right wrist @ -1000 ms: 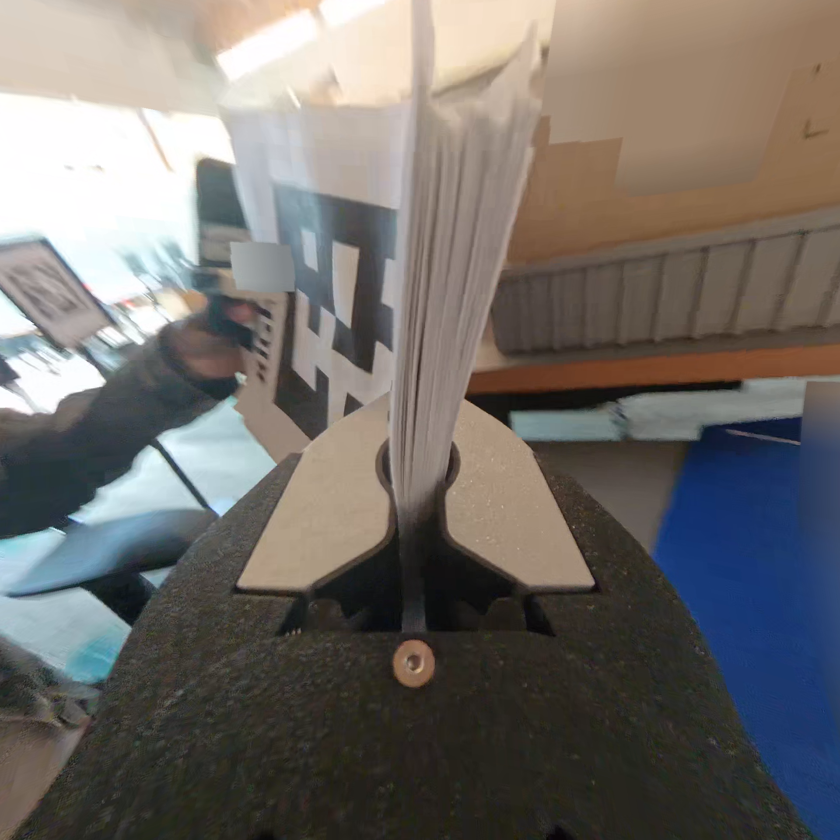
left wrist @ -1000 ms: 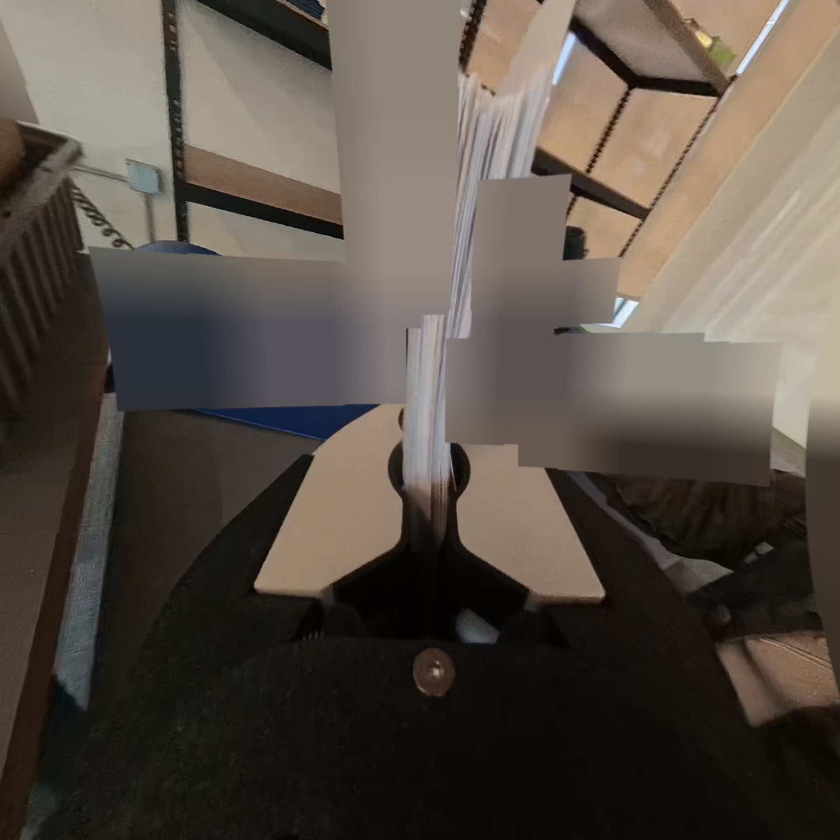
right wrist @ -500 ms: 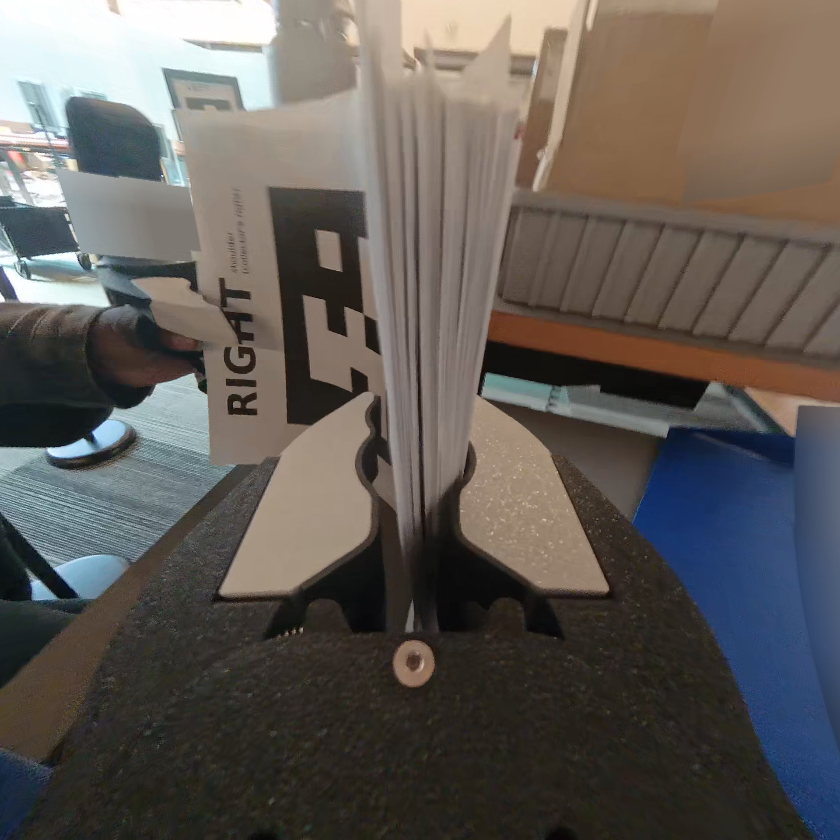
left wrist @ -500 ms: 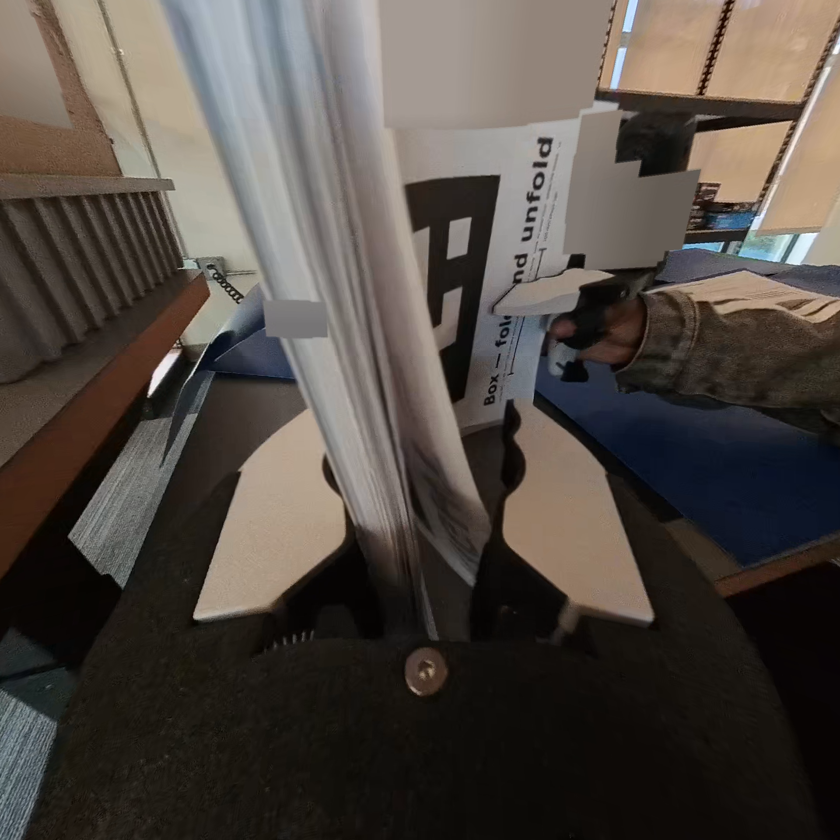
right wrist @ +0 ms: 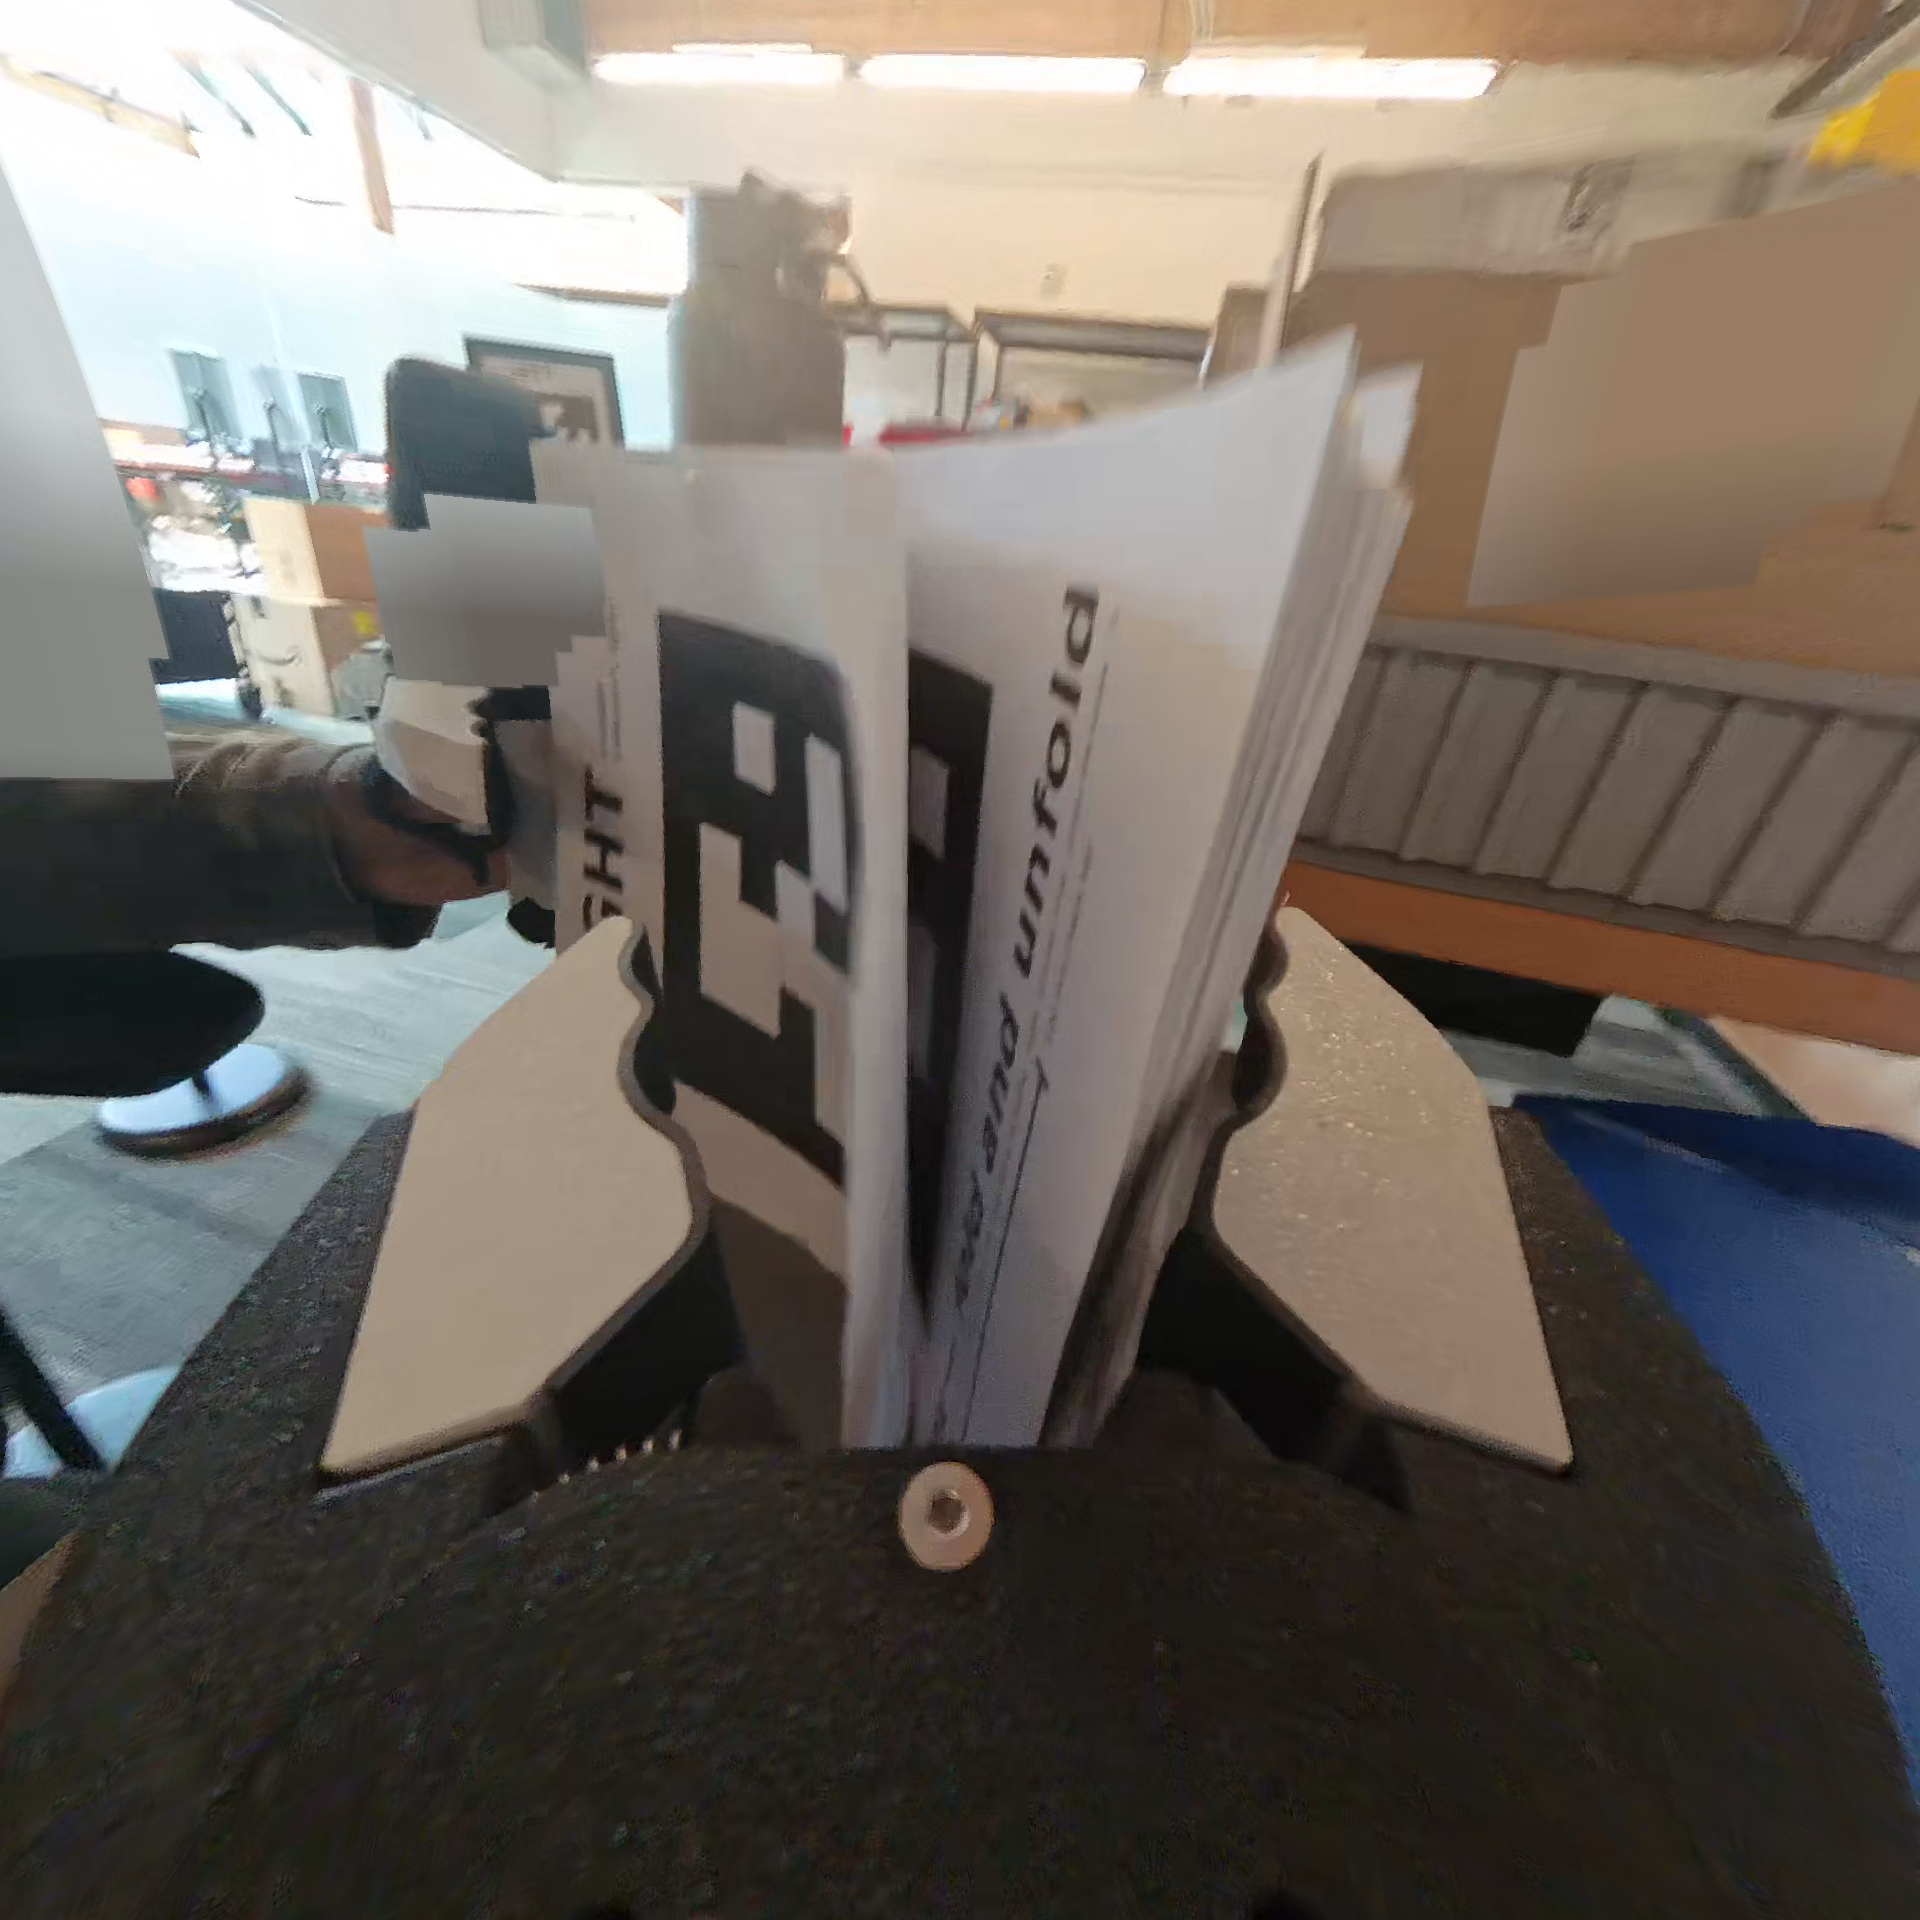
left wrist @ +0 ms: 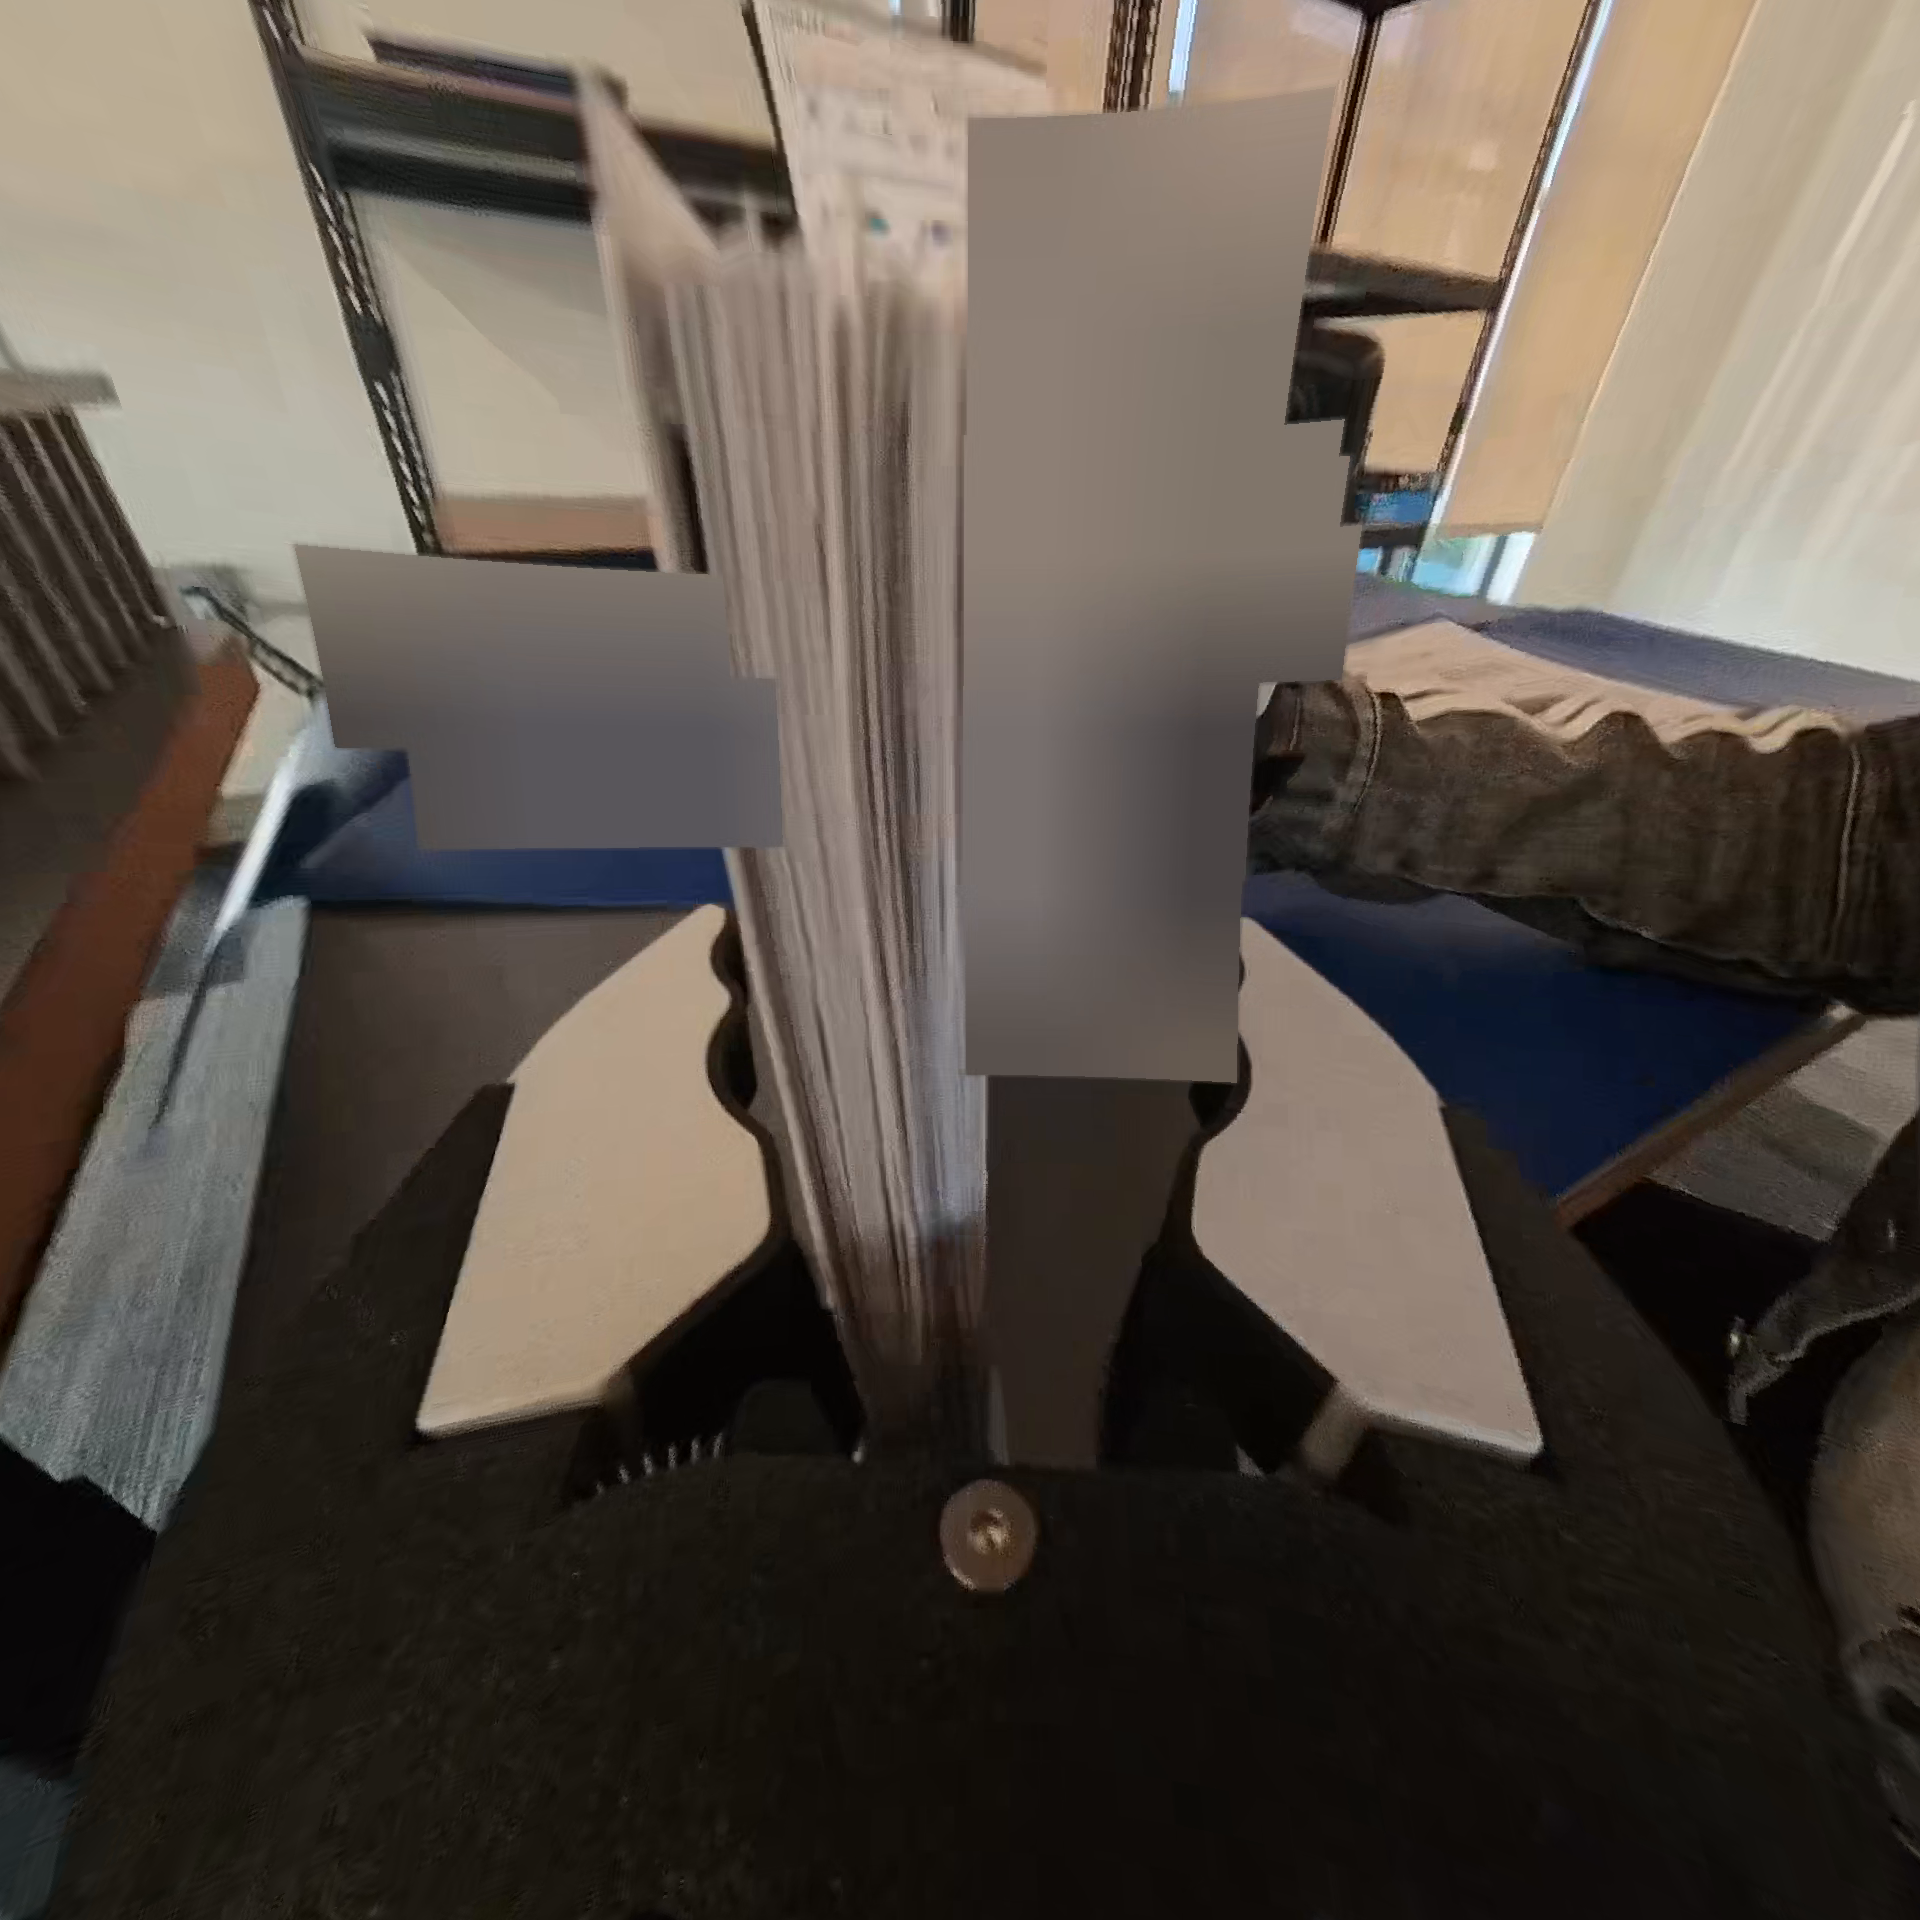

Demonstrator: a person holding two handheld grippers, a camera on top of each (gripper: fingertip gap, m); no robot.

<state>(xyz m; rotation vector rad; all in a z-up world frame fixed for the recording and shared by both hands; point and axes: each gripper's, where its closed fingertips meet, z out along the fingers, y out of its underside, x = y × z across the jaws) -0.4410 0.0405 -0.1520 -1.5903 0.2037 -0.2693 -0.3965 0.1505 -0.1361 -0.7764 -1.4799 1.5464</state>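
Clearly spread wide, left hand-held gripper (left wrist: 977, 1039) and right hand-held gripper (right wrist: 951, 1049), each loosely straddling thick white printed paper stack (left wrist: 862, 831) at 12 o'clock, gripping nothing. Risk: unclamped sheets fanning, slipping out.

Both views are bright with daylight. In the left wrist view, light glows through pale window blinds (left wrist: 1621, 312) at upper right; the paper stack (left wrist: 862, 831) is streaked with motion blur. In the right wrist view, ceiling light panels (right wrist: 1039, 73) and the far room are washed out with glare, the printed sheets (right wrist: 935, 831) smeared. Wide-angle bending curves straight lines near every edge
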